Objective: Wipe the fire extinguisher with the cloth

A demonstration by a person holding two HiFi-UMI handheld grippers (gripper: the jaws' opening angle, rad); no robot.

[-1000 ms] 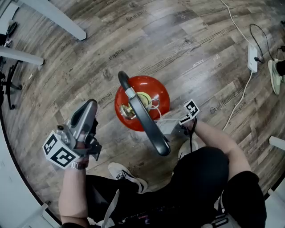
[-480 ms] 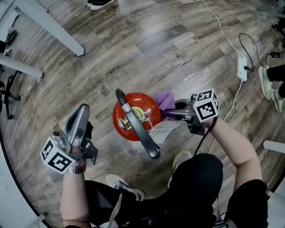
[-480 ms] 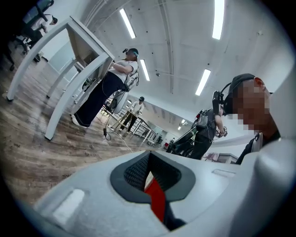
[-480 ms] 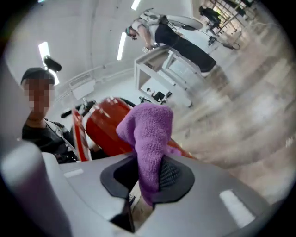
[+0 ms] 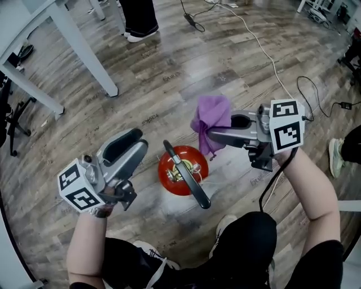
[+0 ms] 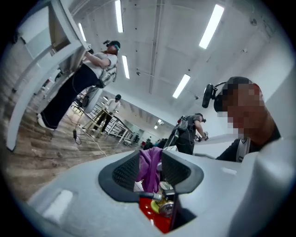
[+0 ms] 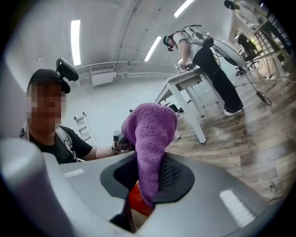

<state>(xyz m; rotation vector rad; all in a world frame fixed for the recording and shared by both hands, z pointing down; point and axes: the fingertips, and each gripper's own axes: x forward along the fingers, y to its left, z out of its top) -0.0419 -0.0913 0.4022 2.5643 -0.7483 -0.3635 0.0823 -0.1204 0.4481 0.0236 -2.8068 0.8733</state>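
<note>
Wood-plank floor [image 5: 169, 73] throughout. White table leg [image 5: 84, 51] slanted at upper left. Bystander's dark trousers [image 5: 138, 17] stood at top edge. White cable [image 5: 265, 51] crossed floor, black cable [image 5: 316, 93] looped near it. Pale shoe [image 5: 334, 158] at right edge. Ceiling light strips [image 6: 210, 25] glowed overhead.

fuzzy purple cloth [image 5: 213, 121]; glossy red metal fire extinguisher [image 5: 168, 170]; matt wood-grain floor [image 5: 169, 73]

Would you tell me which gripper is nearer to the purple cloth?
Right. The right gripper is shut on the cloth. The left gripper, jaws opening with nothing between them, is on the other side of the extinguisher, apart from the cloth.
</note>
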